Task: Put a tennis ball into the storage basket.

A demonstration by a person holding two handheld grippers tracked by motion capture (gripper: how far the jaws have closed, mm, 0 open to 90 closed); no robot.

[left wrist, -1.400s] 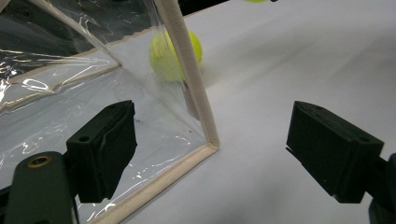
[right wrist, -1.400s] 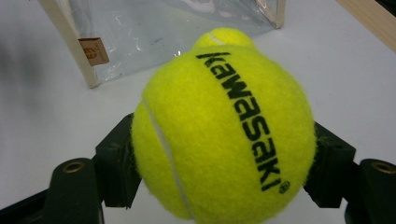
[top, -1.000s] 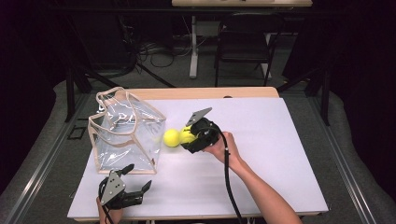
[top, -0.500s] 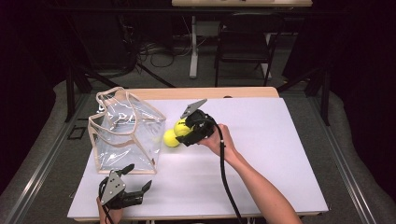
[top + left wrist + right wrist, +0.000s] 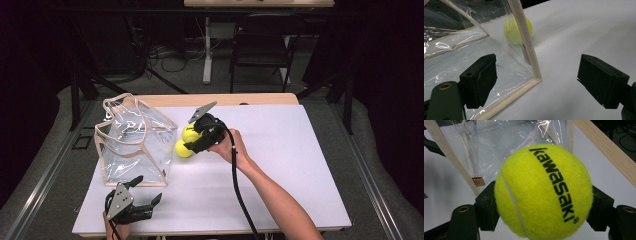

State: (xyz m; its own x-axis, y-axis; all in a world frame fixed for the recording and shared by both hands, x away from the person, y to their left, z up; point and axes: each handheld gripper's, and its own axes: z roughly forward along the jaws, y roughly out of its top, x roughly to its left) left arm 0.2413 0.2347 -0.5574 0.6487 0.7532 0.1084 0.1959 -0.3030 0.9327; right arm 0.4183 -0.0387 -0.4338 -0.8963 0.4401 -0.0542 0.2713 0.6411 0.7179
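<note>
White sheeting covers the table [image 5: 280,190], whose pale wooden edge shows along the far side. On its left part stands a clear plastic bag [image 5: 132,142] with beige trim and looped handles, its mouth open upward; in the left gripper view one trimmed corner of it rests on the sheet just ahead of the jaws. The right gripper [image 5: 196,140], carried in the person's right hand [image 5: 225,147] above the table near the bag's right wall, is clenched on a yellow-green tennis ball [image 5: 544,192]. In the right gripper view that ball sits squeezed between both black pads and bears the printed word "kawasaki", with the bag's clear wall right behind it. A second tennis ball [image 5: 182,148] lies on the sheet just beside the bag's right wall, below the held one; the left gripper view shows it partly through the plastic. The left gripper [image 5: 142,197] hovers at the table's near edge in front of the bag, its jaws spread wide with nothing between the pads.
</note>
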